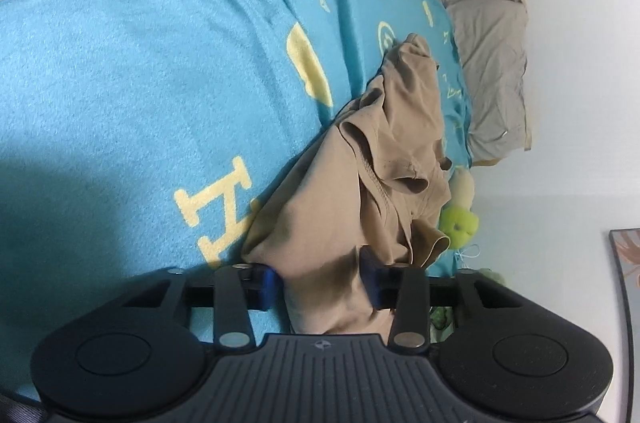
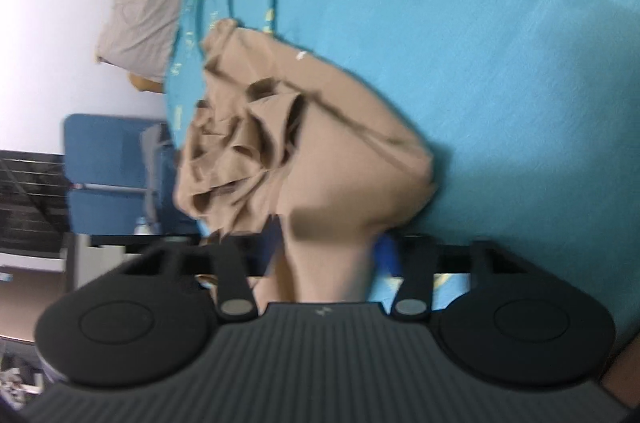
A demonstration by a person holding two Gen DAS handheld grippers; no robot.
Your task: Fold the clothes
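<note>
The left gripper and right gripper each had fingers clenched on the tan garment, which trailed toward one o'clock over the blue blanket.

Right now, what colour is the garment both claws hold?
Tan garment, plain; clearest in left wrist view.

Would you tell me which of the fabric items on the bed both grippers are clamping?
The tan garment: left gripper and right gripper grip it; the blue blanket lies flat beneath.
</note>
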